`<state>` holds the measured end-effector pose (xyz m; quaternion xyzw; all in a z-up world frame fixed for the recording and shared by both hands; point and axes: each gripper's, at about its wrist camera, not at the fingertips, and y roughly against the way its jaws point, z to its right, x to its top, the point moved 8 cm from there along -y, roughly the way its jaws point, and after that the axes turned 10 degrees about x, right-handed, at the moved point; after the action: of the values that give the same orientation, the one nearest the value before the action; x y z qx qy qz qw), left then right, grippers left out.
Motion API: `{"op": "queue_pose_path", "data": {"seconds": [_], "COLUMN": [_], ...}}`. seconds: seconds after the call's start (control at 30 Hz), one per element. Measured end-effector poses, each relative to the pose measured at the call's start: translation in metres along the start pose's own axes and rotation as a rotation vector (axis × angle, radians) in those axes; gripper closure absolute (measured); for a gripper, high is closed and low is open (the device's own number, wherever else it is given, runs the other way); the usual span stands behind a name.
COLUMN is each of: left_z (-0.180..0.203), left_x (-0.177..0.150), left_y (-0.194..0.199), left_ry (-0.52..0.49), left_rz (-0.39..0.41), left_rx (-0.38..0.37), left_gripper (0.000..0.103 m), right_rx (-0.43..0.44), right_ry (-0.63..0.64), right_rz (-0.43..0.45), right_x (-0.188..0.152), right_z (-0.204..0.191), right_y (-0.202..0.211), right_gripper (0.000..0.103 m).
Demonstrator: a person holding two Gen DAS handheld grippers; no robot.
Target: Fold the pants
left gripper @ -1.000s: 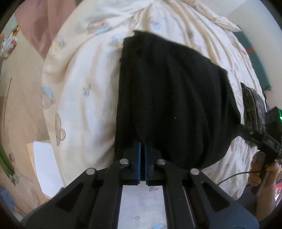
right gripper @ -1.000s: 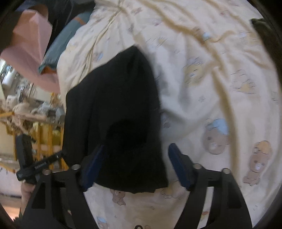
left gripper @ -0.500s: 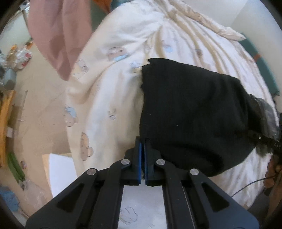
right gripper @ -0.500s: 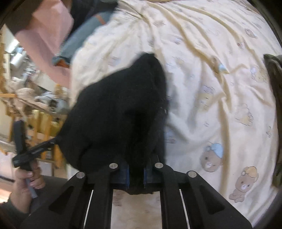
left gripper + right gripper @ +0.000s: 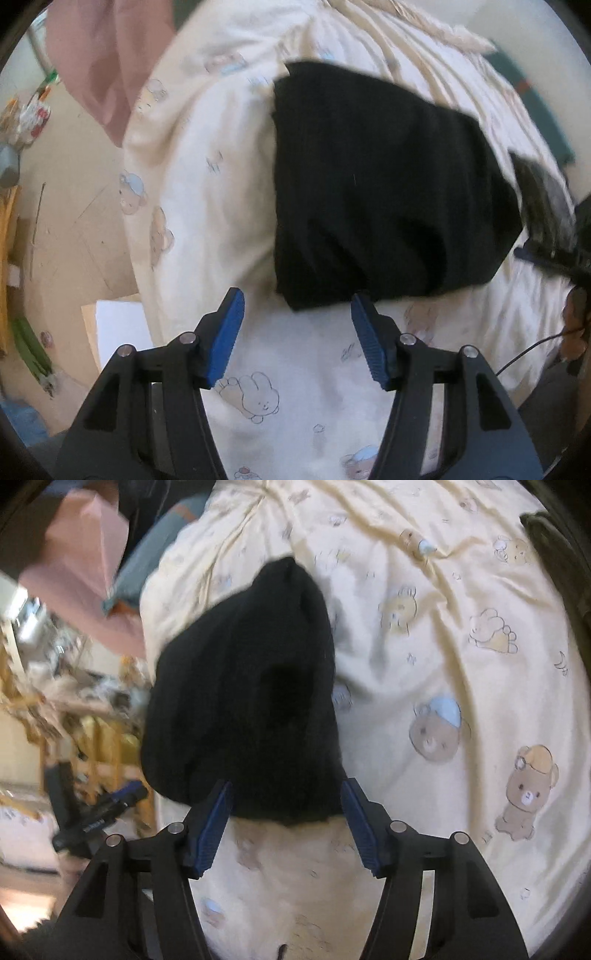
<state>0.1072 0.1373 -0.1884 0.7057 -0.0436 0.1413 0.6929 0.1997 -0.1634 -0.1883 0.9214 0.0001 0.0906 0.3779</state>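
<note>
The black pants (image 5: 376, 192) lie folded in a thick bundle on a cream quilt (image 5: 207, 192) printed with cartoon animals. My left gripper (image 5: 295, 295) hovers at their near left corner. Its jaws are opening and the blue pads (image 5: 229, 332) stand clear of the cloth. In the right wrist view the pants (image 5: 251, 701) run away from me. Their near end sits between the jaws of my right gripper (image 5: 286, 786), which are opening too, with the pads (image 5: 356, 827) alongside the cloth and not pressing it. Each view catches the other gripper at its edge: the right gripper (image 5: 546, 254), the left gripper (image 5: 96, 812).
A pink cloth (image 5: 96, 62) hangs over the bed's far left corner. The floor (image 5: 66, 221) and a white sheet (image 5: 118, 332) lie left of the bed. A dark patterned garment (image 5: 543, 199) rests beyond the pants. A blue-grey pillow (image 5: 155, 554) and cluttered shelves (image 5: 74, 686) show on the left.
Half a second ago both grippers were shut on the pants' near edge; now both have opened and let go. The bundle rests on the quilt, and the left gripper has drawn back a little.
</note>
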Motion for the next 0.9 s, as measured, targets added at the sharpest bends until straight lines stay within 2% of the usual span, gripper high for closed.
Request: {"op": "queue_pose_path", "data": {"seconds": [0.07,0.17,0.23,0.3,0.33,0.37,0.4,0.43,0.53,0.63,0.73,0.8,0.87,0.9], "left_z": [0.008,0.018,0.027,0.030,0.032,0.034,0.035,0.036,0.036,0.025,0.020,0.024,0.029,0.031], "left_x": [0.000,0.009,0.011,0.014,0.016,0.018,0.020,0.023,0.028,0.043,0.050,0.046,0.035,0.028], "left_y": [-0.004,-0.011,-0.018,-0.021,-0.021,-0.020,-0.017,-0.012,0.005,0.036,0.046,0.033,0.020,0.014], "left_ry": [-0.040,-0.096,-0.120,-0.122,-0.123,-0.122,-0.121,-0.127,-0.140,-0.077,-0.096,-0.132,-0.182,-0.239], "left_rz": [0.033,0.088,0.077,0.087,0.095,0.097,0.104,0.122,0.168,0.221,0.239,0.199,0.156,0.144], "left_rx": [0.027,0.073,0.052,0.041,0.029,0.015,0.012,0.022,0.025,-0.056,-0.062,-0.030,0.006,0.049], "left_gripper": [0.048,0.049,0.064,0.071,0.084,0.089,0.093,0.094,0.095,0.095,0.095,0.095,0.095,0.095], "right_rx": [-0.027,-0.073,-0.064,-0.061,-0.068,-0.094,-0.102,-0.102,-0.120,-0.076,-0.071,-0.117,-0.200,-0.227], "right_ry": [0.030,0.063,0.072,0.072,0.075,0.099,0.125,0.150,0.236,0.278,0.346,0.337,0.327,0.320], "right_rz": [-0.048,-0.072,-0.091,-0.085,-0.088,-0.094,-0.090,-0.090,-0.055,0.019,0.076,0.056,-0.007,-0.044], "right_x": [-0.013,-0.019,-0.018,-0.015,-0.013,-0.012,-0.013,-0.013,-0.005,0.006,0.018,0.020,0.011,0.006], "right_z": [0.000,0.001,-0.002,-0.003,-0.003,-0.003,-0.005,-0.010,-0.025,-0.044,-0.059,-0.050,-0.028,-0.017], "right_y": [-0.012,-0.027,-0.036,-0.042,-0.046,-0.049,-0.049,-0.047,-0.030,0.001,0.028,0.023,0.009,0.003], "right_gripper": [0.042,0.056,0.059,0.058,0.060,0.064,0.091,0.097,0.099,0.100,0.103,0.103,0.103,0.103]}}
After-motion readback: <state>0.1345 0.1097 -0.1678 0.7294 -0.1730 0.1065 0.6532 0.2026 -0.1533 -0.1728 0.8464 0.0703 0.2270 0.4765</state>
